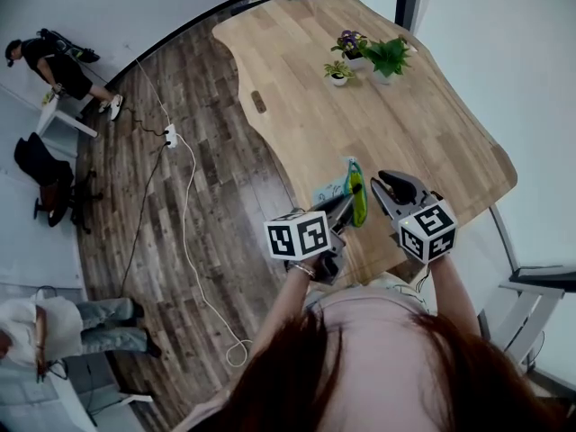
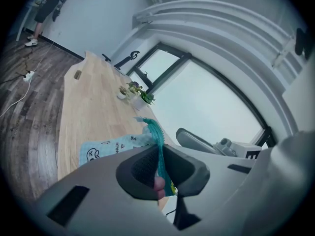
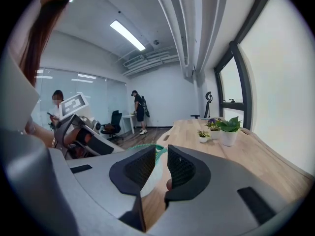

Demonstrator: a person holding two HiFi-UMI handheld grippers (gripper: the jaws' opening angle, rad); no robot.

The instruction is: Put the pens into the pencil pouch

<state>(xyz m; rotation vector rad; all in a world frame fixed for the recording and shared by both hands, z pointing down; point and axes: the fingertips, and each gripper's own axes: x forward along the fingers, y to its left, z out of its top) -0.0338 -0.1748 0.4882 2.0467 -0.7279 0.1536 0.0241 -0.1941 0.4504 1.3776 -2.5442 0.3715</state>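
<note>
Pale wood makes up the table, whose long top lies bare between its near edge and three potted plants grouped toward the far end. Along the table's left edge runs dark plank floor, crossed by a white cable with a power strip. The right edge runs close beside a big window. Two people and some chairs stand well away at the far wall.

The pouch sits at the near edge of the table, close to its left side. Its light blue printed cloth is spread on the wood and its teal zipper edge is raised. The left claw is pressed together on that zipper edge: in the left gripper view the teal strip runs straight down between the two dark pads, pinched there.

The right claw hangs just beside the left one, on the window side and over the same near edge. Its jaws stand slightly spread with nothing pinched. The pouch's teal rim shows just beyond its tips, and whether it touches them cannot be told.
</note>
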